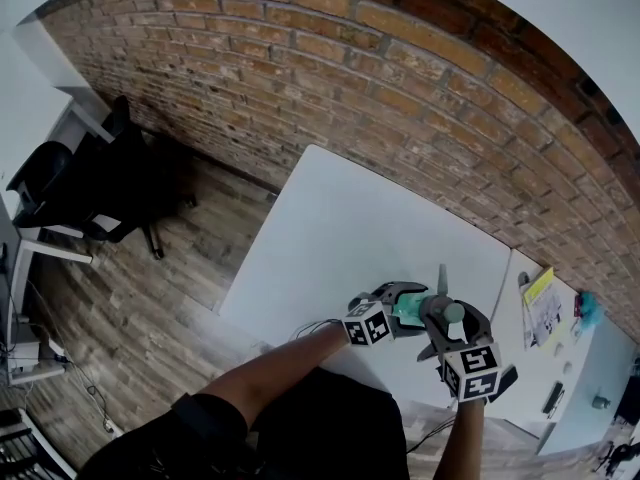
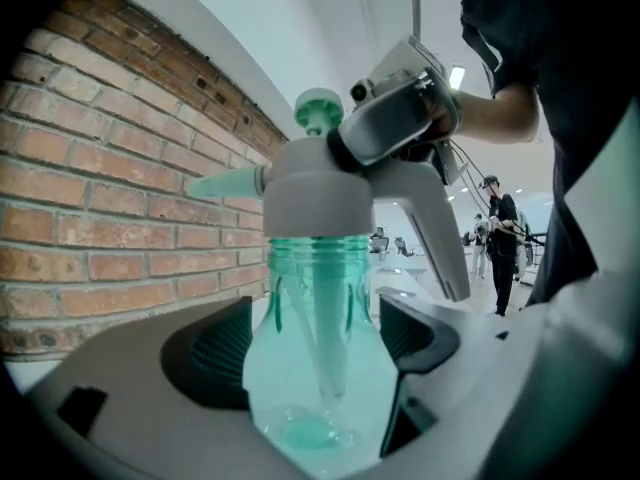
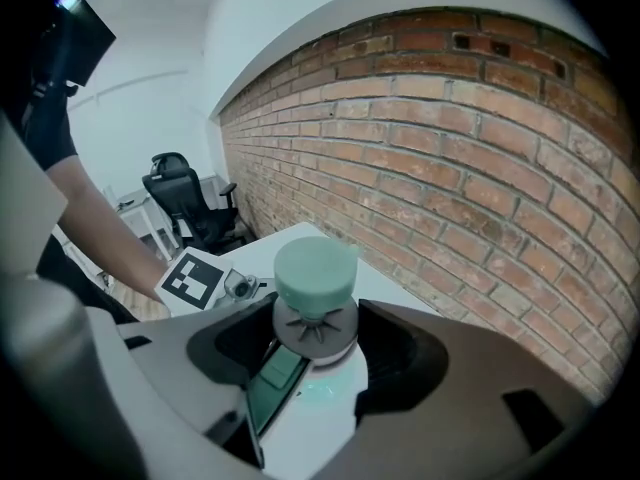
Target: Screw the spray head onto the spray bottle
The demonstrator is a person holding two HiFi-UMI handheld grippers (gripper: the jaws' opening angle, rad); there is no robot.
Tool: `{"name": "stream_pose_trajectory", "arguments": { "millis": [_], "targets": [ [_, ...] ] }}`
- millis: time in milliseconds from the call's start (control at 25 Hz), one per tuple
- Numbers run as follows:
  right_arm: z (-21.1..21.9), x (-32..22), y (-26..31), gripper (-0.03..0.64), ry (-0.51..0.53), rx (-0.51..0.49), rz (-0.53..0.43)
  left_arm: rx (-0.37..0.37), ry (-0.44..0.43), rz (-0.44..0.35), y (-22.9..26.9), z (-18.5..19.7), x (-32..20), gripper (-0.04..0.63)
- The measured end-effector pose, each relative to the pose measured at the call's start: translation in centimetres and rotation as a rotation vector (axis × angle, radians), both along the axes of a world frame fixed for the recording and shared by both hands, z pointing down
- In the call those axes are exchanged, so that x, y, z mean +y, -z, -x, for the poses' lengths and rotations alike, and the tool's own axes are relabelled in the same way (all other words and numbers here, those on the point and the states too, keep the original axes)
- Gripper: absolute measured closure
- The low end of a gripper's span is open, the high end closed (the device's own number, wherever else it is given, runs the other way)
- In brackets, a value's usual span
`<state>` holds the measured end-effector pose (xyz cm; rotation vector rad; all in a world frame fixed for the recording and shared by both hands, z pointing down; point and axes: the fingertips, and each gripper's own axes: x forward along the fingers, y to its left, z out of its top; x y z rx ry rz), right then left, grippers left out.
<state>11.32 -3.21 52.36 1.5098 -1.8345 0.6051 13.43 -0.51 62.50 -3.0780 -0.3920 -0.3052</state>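
Observation:
In the head view both grippers meet over the near edge of the white table [image 1: 350,228]. My left gripper [image 1: 400,303] lies nearly level and is shut on the body of a translucent teal spray bottle [image 2: 315,388]. The bottle's sides sit against both ribbed pads [image 2: 215,353]. A grey spray head [image 2: 315,193] with a teal knob [image 3: 315,273] and a pale nozzle sits on the bottle's threaded neck, its dip tube hanging inside. My right gripper [image 3: 315,343] comes down from above and is shut on the spray head [image 1: 452,311].
A brick wall [image 1: 400,78] runs behind the table. A black office chair [image 1: 90,188] stands on the wooden floor to the left. To the right, a second white surface [image 1: 590,358] carries a yellow paper [image 1: 545,303] and small items.

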Motion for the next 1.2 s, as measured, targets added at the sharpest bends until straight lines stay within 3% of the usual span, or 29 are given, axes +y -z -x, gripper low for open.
{"name": "stream_pose_trajectory", "arguments": {
  "millis": [360,760,1000,1200],
  "targets": [
    [0.5,0.2,-0.2,0.345,0.234,-0.022,0.056,0.013,0.0,0.005,0.1,0.2,0.0,0.198],
    [0.8,0.5,-0.2,0.345,0.453,-0.033,0.028,0.016,0.003,0.004,0.1,0.3,-0.1,0.198],
    [0.7,0.6,-0.4,0.345,0.484,-0.097,0.045,0.011,0.003,0.008,0.1,0.3,0.0,0.198],
    [1.2,0.8,-0.1,0.345,0.589,-0.07,0.013,0.008,0.007,0.008,0.1,0.3,0.0,0.198]
  ]
}}
